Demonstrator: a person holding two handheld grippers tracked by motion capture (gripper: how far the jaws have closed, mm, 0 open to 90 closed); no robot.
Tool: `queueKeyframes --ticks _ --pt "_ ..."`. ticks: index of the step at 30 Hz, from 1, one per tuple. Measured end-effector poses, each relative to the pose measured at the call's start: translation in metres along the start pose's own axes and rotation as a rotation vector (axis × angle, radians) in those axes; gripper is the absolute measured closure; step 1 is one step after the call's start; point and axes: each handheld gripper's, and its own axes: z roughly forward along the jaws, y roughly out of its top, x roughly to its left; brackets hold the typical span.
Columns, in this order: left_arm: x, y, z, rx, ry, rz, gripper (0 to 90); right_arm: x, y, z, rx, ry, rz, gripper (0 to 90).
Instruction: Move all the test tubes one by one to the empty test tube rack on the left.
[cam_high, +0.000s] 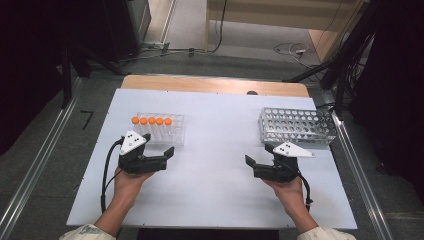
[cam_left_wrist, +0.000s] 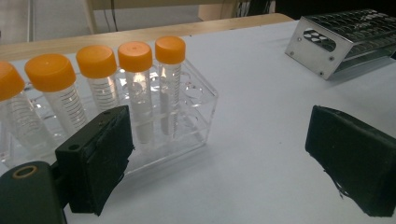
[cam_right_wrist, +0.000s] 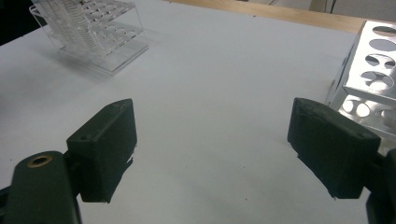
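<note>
A clear plastic rack stands at the left of the white board, with several orange-capped tubes upright in its back row. My left gripper rests just in front of that rack, open and empty. In the left gripper view its jaws stand wide apart, the tubes and clear rack close ahead on the left. An empty metal rack sits at the right. Just short of it, my right gripper is open with nothing between its pads.
The board lies on a wooden table whose far edge shows behind it. In the right gripper view the metal rack is close on the right and the clear rack far left. Cables and dark stands lie on the floor beyond.
</note>
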Motion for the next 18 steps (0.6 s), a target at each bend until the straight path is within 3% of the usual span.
queueKeyframes --ticks 18 --pt "0.013 -0.006 -0.014 -0.014 0.04 -0.033 8.8 -0.006 0.0 -0.008 -0.014 -0.02 0.026 11.7"
